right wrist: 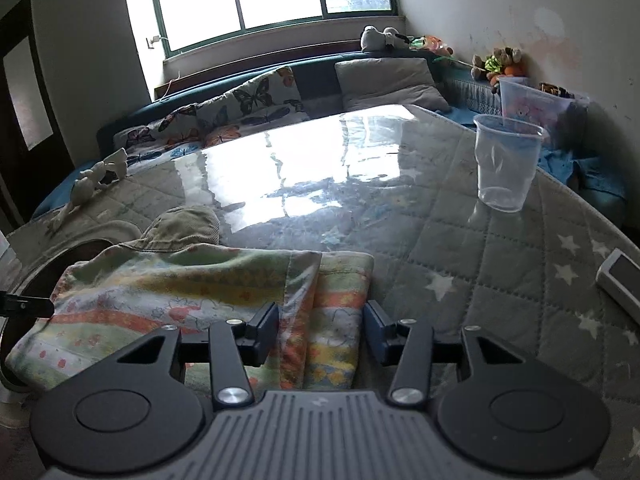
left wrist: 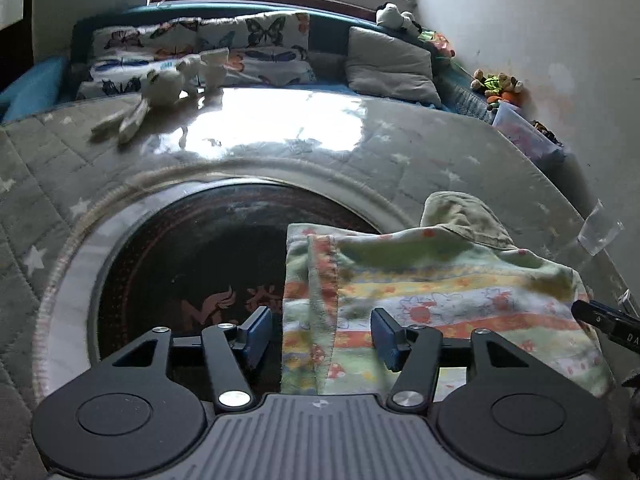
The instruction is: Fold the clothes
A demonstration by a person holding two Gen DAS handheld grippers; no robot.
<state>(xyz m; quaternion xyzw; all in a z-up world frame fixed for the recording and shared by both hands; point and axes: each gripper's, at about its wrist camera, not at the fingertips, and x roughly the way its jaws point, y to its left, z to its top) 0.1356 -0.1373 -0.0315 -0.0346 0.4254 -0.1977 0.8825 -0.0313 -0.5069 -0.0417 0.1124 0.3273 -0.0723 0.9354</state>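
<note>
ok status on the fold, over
both claws, left and right, open astride folded patterned garment; plastic cup well clear

Remote-like object [right wrist: 622, 284] cut by edge

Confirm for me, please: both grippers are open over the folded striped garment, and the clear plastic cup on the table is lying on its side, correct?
Not quite: the clear plastic cup stands upright on the table, as the right wrist view shows. The left gripper and right gripper are indeed open over the folded striped garment.
</note>
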